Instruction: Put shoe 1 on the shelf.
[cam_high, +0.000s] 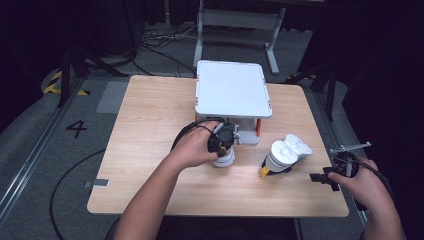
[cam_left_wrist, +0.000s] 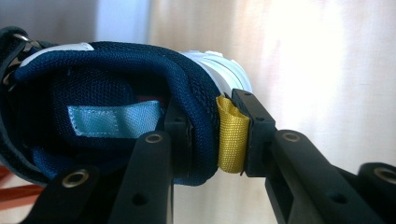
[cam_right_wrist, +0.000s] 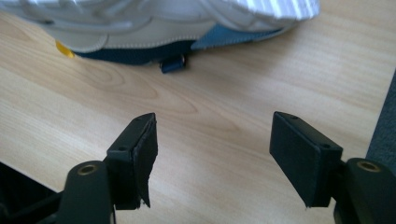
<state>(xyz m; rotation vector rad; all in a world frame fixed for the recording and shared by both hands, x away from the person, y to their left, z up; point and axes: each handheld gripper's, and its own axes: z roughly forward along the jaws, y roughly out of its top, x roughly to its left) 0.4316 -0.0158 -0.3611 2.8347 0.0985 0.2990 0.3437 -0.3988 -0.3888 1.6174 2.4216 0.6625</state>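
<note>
High view: two sneakers on the wooden tabletop (cam_high: 150, 125), one per hand. Left gripper (cam_high: 223, 141) sits near the table's middle, just in front of the white rack (cam_high: 232, 90), clamped on the first sneaker (cam_high: 225, 157). Left gripper view: jaws pinch the navy heel collar (cam_left_wrist: 187, 93), one pad inside the shoe, the other outside against the yellow pull tab (cam_left_wrist: 232, 137). Second sneaker (cam_high: 286, 154) lies tipped over toward the right edge, white sole facing up, long axis slanting from the near side out toward the far right. Right gripper (cam_high: 320, 177) rests at the right edge, jaws spread and empty, nearer this shoe, which lies ahead and to its left. Count: two sneakers, one rack, two grippers.
</note>
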